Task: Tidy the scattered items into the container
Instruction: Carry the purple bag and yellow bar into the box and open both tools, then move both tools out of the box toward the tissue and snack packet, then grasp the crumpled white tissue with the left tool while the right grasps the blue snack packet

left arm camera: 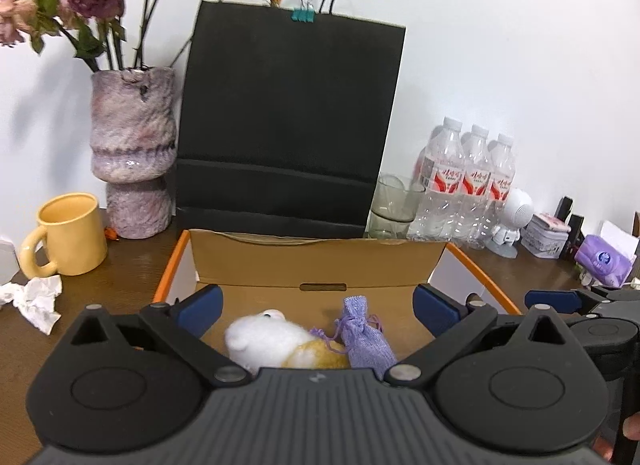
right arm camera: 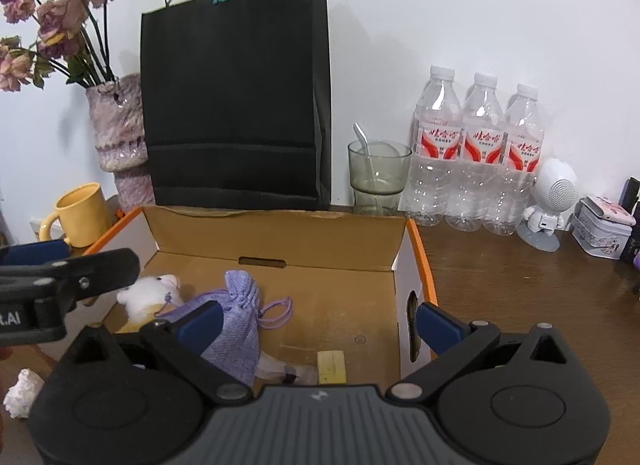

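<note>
An open cardboard box (left arm camera: 316,261) (right arm camera: 276,233) with orange-edged sides sits in front of me. Inside lie a white and yellow plush toy (left arm camera: 276,341) (right arm camera: 146,297) and a lilac drawstring pouch (left arm camera: 362,335) (right arm camera: 236,325) side by side. A small yellow block (right arm camera: 331,366) rests near the box's front. My left gripper (left arm camera: 316,305) hovers open over the box with nothing between its blue pads. My right gripper (right arm camera: 318,325) is open too, above the box's right half, holding nothing. The left gripper's arm (right arm camera: 60,277) shows at the left of the right wrist view.
Behind the box stand a black paper bag (left arm camera: 288,121), a fuzzy vase of dried roses (left arm camera: 134,153), a yellow mug (left arm camera: 70,239), a glass (right arm camera: 378,173) and three water bottles (right arm camera: 480,153). Crumpled tissue (left arm camera: 36,297) lies left of the box. Small tins and a white figurine (right arm camera: 554,201) sit at right.
</note>
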